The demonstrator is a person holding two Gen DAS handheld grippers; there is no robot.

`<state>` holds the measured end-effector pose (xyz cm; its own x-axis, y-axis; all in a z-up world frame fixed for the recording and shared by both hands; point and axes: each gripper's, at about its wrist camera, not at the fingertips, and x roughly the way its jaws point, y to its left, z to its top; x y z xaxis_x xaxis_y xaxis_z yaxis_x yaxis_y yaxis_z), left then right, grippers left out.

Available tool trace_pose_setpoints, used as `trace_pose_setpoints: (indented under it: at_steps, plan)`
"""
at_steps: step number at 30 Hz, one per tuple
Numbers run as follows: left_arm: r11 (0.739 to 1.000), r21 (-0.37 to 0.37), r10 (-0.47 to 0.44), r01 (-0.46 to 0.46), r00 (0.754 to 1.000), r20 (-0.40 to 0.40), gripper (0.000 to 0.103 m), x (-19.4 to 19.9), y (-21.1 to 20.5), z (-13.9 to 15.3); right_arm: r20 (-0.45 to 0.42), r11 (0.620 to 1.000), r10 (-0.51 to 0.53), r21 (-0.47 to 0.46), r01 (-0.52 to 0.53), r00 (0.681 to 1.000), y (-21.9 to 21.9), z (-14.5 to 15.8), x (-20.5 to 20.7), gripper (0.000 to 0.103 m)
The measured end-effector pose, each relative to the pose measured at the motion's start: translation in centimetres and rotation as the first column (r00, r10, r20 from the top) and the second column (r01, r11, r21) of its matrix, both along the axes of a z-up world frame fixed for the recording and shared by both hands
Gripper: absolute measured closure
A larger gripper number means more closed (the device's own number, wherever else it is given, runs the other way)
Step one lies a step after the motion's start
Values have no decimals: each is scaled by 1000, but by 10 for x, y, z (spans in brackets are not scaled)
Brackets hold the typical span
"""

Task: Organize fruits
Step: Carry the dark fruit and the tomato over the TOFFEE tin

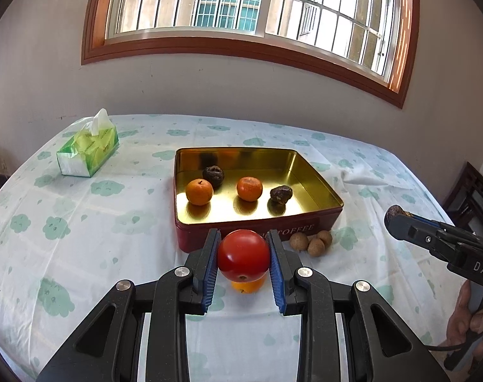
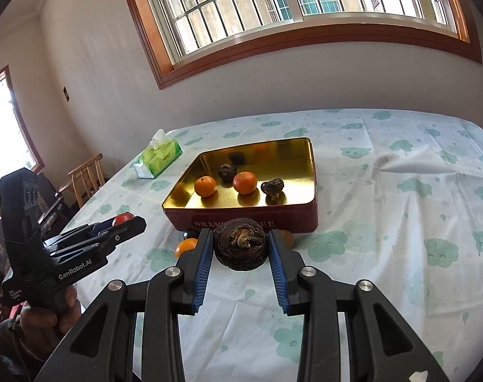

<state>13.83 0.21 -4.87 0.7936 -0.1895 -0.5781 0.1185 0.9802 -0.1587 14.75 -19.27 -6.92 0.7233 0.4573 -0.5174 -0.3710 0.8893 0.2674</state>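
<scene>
My left gripper [image 1: 243,254] is shut on a red tomato [image 1: 243,254], held above the cloth just in front of the red tin [image 1: 257,227]. An orange [image 1: 248,286] lies on the cloth below it. My right gripper [image 2: 240,248] is shut on a dark brown wrinkled fruit [image 2: 240,248], also in front of the tin [image 2: 305,219]. The gold-lined tin holds two oranges [image 1: 199,192] [image 1: 249,188] and two dark fruits [image 1: 213,176] [image 1: 280,194]. Three small brown longans [image 1: 311,242] lie on the cloth by the tin's front right corner.
A green tissue box [image 1: 88,152] stands at the table's far left. The table has a white cloth with green cloud prints [image 1: 82,222]. A wall with a window is behind. A wooden chair [image 2: 85,175] stands off the left edge.
</scene>
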Motion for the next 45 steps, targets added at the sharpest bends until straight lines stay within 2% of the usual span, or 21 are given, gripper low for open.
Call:
trace_pose_setpoints:
  at_steps: [9, 17, 27, 45]
  plan:
    - [999, 37, 3, -5, 999, 49, 73, 27, -2, 17, 32, 1000, 2, 12, -2, 999, 7, 12, 23, 71]
    - [998, 64, 7, -11, 998, 59, 73, 57, -5, 20, 49, 1000, 0, 24, -1, 999, 11, 15, 43, 71]
    - [996, 89, 11, -16, 999, 51, 73, 85, -11, 12, 35, 999, -1, 39, 0, 999, 15, 7, 67, 71]
    - [994, 109, 29, -33, 999, 36, 73, 107, -11, 0, 8, 998, -16, 56, 16, 1000, 15, -7, 89, 71]
